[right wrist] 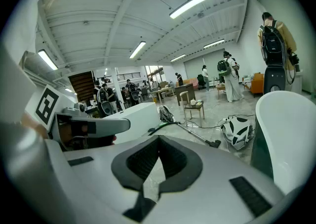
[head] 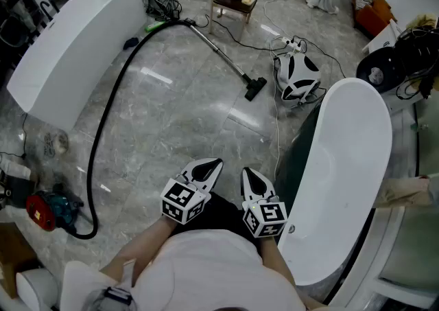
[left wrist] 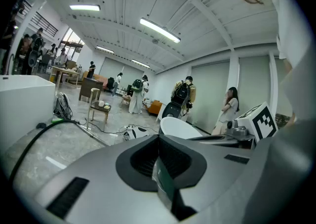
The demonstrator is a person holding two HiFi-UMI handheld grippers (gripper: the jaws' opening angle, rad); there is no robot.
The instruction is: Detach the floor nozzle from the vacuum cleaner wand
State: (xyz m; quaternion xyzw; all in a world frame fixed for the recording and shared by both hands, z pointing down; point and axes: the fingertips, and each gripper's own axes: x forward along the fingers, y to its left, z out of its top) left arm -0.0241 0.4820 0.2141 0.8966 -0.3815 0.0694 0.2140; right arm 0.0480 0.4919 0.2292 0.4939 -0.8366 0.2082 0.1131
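Fingers (left wrist: 98, 168) pressed together, empty, on left gripper (head: 214, 163) and right gripper (head: 247, 174); floor nozzle (head: 255, 88) far off, wand (head: 223, 55) joint too small.

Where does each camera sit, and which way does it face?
Head view: on the head, facing steeply down at the floor; left gripper, right gripper, chest show.
Left gripper view: on that gripper, facing across the hall; its shut jaws show.
Right gripper view: likewise, over its own shut jaws.
Shared by head and right gripper views: the floor nozzle.
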